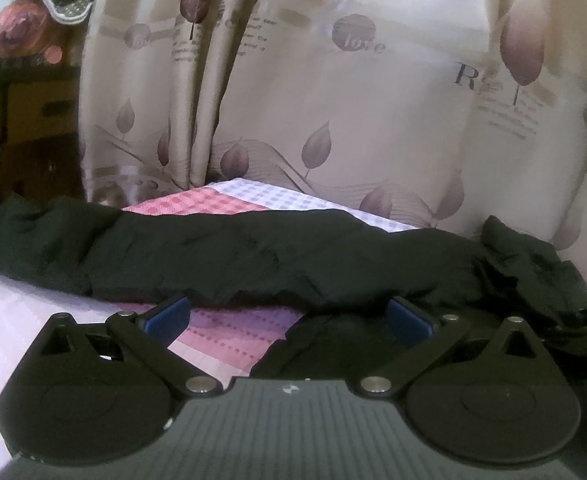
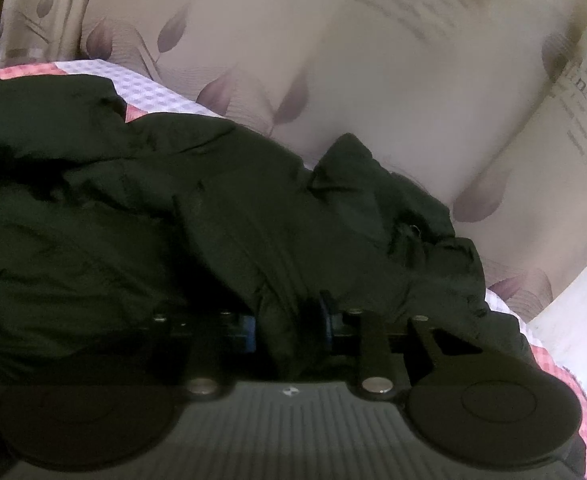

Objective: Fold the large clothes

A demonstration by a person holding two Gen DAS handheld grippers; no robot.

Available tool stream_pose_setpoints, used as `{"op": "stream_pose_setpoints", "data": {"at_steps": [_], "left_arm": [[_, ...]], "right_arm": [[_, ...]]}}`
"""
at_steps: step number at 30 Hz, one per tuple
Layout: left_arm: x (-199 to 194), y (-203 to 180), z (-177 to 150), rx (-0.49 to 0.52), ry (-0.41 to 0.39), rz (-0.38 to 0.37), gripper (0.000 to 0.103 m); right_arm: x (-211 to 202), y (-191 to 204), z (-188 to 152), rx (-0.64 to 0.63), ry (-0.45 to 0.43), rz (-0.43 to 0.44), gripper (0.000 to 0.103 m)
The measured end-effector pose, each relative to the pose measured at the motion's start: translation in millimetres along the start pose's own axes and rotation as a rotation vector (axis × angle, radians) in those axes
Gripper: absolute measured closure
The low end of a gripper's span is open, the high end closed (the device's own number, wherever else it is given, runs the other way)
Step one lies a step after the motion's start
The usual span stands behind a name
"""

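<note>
We are early in the fold: the black garment [image 1: 229, 256] lies rumpled on the checked bedcover [image 1: 233, 196] ahead of our wide-open, empty left gripper [image 1: 287, 316], while our right gripper [image 2: 291, 328] pinches a bunch of it

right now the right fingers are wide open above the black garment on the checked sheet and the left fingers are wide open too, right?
Not quite: in the right wrist view the right gripper has its fingers pinched on a fold of the black garment. The rest holds: the garment lies on the checked sheet, and the left gripper is wide open.
</note>
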State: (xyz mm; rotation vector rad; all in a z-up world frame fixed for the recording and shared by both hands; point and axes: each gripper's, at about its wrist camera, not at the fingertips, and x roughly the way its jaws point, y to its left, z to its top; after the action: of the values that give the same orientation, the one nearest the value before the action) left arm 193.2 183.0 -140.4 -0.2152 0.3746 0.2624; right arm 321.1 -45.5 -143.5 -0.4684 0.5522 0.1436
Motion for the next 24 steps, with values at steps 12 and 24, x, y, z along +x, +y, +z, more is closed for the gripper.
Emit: {"op": "stream_pose_setpoints", "data": {"at_steps": [12,24], "left_arm": [[3,5,0,-0.017,0.017,0.007,0.0],[7,7,1,-0.028,0.036,0.023,0.0]], "right_arm": [[-1,-2,-1,0.023,-0.003,-0.002,0.076],[-37,-64,1,0.121,-0.096,-0.095,0.084]]}}
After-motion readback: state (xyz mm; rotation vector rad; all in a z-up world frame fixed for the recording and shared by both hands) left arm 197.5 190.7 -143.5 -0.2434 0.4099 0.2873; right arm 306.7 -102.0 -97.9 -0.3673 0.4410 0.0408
